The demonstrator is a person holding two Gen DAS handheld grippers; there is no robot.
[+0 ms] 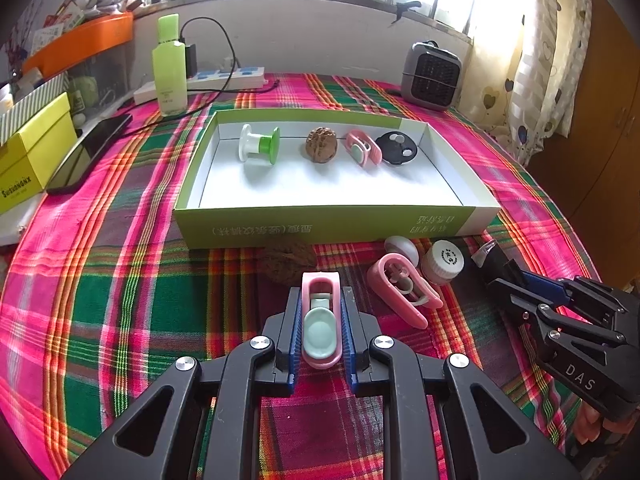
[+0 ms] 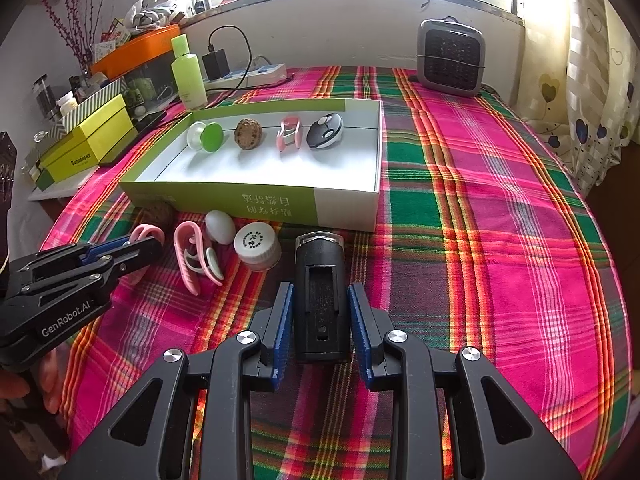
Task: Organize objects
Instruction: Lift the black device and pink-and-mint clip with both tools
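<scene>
Evidently light and stiff, the pink clip [image 1: 321,320] sits pinched by its long sides in the left gripper [image 1: 321,312], while the right gripper [image 2: 321,312] clamps a smooth black block [image 2: 321,300].

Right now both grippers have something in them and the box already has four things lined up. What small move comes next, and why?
Probably lift the left gripper and carry its pink and mint clip forward over the near wall of the green box. The pads are already shut on the clip, and a matching clip lies in the box's back row with bare floor in front of it. The right gripper, around the black device, can wait.
</scene>
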